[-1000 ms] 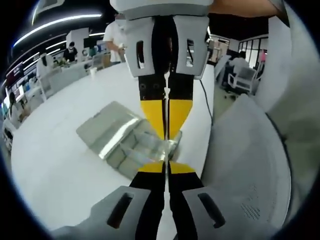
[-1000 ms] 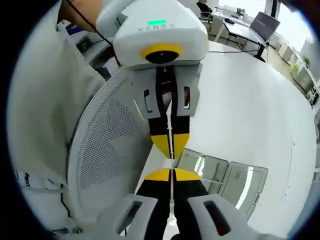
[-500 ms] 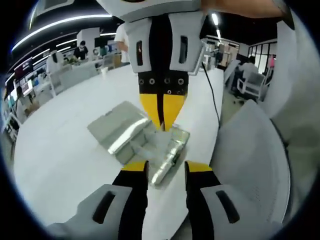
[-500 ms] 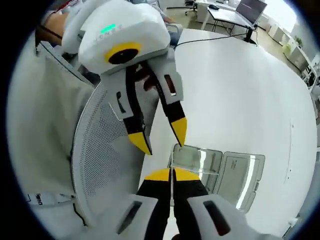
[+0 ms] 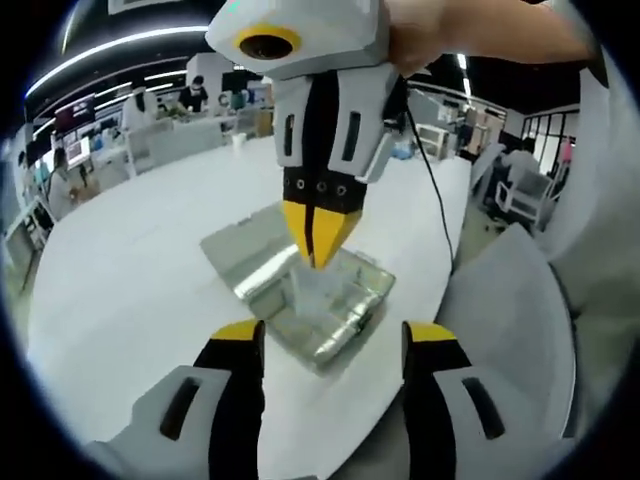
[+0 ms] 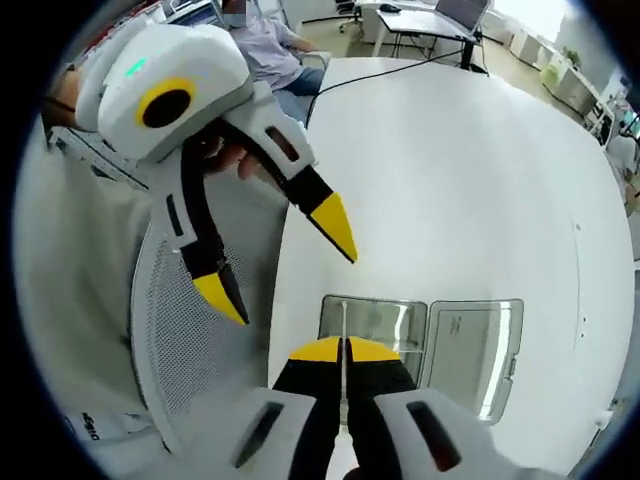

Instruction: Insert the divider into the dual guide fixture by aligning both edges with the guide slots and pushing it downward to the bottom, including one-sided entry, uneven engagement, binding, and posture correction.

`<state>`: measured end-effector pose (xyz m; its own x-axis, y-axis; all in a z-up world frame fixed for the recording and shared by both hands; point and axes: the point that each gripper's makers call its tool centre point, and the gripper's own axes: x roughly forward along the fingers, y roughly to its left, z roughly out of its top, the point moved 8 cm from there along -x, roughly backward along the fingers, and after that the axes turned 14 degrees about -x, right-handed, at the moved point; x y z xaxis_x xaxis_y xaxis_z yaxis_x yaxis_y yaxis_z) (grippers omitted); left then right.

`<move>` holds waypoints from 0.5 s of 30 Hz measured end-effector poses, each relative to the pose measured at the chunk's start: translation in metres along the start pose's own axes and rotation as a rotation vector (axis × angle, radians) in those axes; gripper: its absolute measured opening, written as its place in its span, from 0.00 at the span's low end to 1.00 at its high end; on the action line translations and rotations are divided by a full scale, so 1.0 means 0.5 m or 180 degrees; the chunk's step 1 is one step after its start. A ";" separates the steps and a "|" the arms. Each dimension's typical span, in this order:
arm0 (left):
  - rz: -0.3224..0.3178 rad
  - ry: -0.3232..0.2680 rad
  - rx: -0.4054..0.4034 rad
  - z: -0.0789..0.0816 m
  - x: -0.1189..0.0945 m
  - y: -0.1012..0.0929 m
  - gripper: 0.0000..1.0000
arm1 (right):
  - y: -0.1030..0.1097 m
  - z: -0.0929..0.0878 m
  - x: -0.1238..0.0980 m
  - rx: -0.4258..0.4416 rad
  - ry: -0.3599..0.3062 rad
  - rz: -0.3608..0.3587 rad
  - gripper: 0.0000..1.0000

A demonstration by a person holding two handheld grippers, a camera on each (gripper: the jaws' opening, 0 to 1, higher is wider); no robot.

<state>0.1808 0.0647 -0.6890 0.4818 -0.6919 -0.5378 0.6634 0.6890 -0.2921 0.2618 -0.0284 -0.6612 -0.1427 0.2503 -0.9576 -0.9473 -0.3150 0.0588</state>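
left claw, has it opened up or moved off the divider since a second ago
Yes. In the right gripper view the left claw, earlier shut at the divider above the fixture, now gapes open, drawn back toward the table edge.

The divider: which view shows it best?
The right gripper view: the thin clear divider rises edge-on from the right gripper, shut on it, over the guide fixture. In the left gripper view, the right gripper is seen from outside; the divider is hard to make out.
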 end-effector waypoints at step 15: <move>0.0078 -0.0044 -0.0122 -0.010 0.003 0.006 0.66 | -0.013 -0.011 0.029 0.0285 -0.0059 -0.0069 0.00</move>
<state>0.1807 0.0667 -0.6945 0.5056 -0.6773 -0.5344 0.6289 0.7134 -0.3092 0.2674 -0.0276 -0.6769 -0.1264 0.2733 -0.9536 -0.9719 -0.2266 0.0639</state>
